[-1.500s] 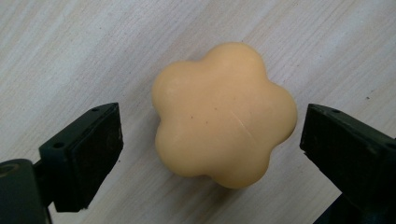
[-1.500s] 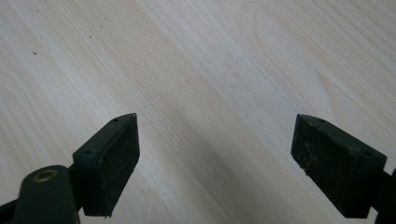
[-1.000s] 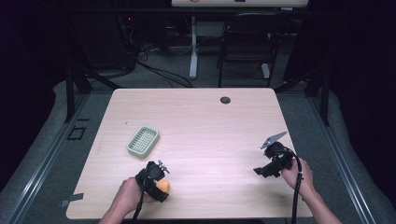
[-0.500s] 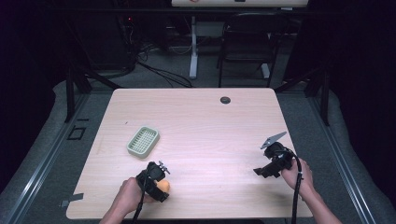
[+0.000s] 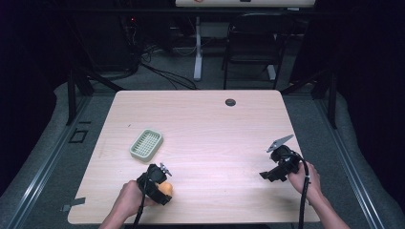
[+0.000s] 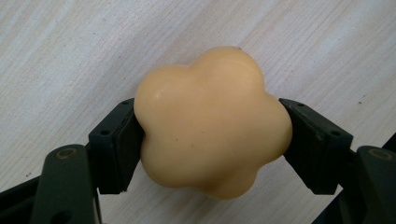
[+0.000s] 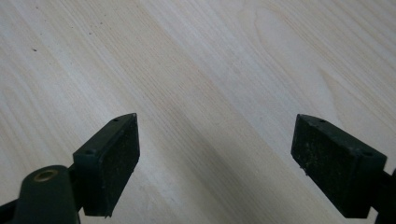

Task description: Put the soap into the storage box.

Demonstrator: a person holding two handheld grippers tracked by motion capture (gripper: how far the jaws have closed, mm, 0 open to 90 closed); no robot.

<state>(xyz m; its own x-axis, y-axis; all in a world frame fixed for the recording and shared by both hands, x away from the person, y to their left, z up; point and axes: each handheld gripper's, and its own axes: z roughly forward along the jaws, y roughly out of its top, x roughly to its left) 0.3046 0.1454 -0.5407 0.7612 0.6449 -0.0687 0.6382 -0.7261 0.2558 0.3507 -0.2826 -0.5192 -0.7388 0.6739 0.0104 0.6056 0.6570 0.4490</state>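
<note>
Wood table point(image 5: 210, 124); left gripper point(image 6: 210, 135) clamps flower-shaped soap point(image 6: 212, 121); right gripper point(image 7: 215, 158) spread.

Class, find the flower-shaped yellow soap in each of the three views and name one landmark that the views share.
High view: the soap lies near the table's front left edge, at the left gripper.
Left gripper view: the soap sits at centre, clamped between the two black jaws.
Right gripper view: not in it; open jaws over bare wood.
Shared landmark: the pale wooden tabletop.
</note>
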